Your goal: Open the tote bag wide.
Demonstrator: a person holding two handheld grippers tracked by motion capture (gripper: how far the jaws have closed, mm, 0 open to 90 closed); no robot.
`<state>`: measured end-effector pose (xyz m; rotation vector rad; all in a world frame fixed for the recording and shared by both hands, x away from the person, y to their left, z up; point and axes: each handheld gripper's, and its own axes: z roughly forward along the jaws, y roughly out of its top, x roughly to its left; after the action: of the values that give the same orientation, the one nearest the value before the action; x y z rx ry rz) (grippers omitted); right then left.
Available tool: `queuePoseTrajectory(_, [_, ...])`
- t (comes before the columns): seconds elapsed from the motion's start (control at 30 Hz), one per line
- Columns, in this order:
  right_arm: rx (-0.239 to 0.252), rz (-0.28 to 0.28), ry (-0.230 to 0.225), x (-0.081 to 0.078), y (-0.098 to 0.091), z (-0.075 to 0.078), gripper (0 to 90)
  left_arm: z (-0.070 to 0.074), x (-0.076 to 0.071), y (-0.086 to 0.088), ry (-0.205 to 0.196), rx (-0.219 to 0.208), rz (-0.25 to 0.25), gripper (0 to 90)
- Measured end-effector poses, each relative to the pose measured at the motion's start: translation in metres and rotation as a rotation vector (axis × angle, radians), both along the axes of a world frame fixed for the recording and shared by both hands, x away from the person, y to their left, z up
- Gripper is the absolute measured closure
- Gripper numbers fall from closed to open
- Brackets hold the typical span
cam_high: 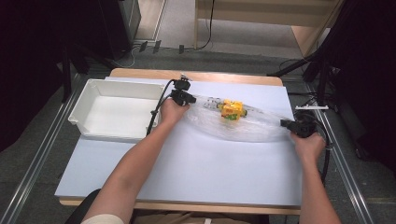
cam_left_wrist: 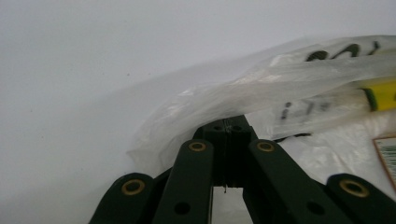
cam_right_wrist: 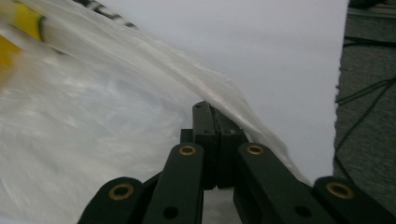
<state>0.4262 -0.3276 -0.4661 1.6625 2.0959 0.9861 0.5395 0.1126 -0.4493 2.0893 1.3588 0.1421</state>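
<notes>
- Clear plastic bag (cam_high: 243, 122) holding a yellow toy (cam_high: 232, 110) lies stretched across the pale blue table (cam_high: 187, 168), long axis left-to-right between my grippers.
- Left gripper (cam_high: 183, 97) is clamped on its left end, right gripper (cam_high: 295, 126) on its right end.
- White plastic bin (cam_high: 116, 110) sits beyond the left gripper; I judge that hand nearer.

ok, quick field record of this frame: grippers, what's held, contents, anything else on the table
left gripper: jaws shut, pinching the left end of the clear plastic bag
right gripper: jaws shut, pinching the bag's right end
bag: stretched between both grippers over the table, black print on the film
contents: yellow item with green parts, inside the bag near its middle
white bin: left of the bag, open top, nothing visible inside
table surface: pale blue sheet on a wooden top
</notes>
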Motion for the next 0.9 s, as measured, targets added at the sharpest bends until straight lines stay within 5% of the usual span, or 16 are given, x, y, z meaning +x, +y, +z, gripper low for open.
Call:
queuePoseTrajectory(0.23, [-0.004,0.094,-0.056,-0.001,0.022,0.023,90.0,0.025,-0.01,-0.002,-0.042,-0.039,-0.075,90.0])
queuePoseTrajectory(0.53, [-0.024,0.183,-0.08,0.002,0.054,0.042,90.0,0.061,-0.023,0.002,-0.111,-0.037,-0.177,90.0])
queuePoseTrajectory(0.73, [-0.015,0.233,-0.097,0.011,0.07,0.055,90.0,0.086,-0.031,-0.009,-0.144,-0.046,-0.223,90.0])
queuePoseTrajectory(0.9, [0.006,0.259,-0.119,0.026,0.081,0.06,90.0,0.09,-0.038,-0.027,-0.136,-0.066,-0.257,90.0])
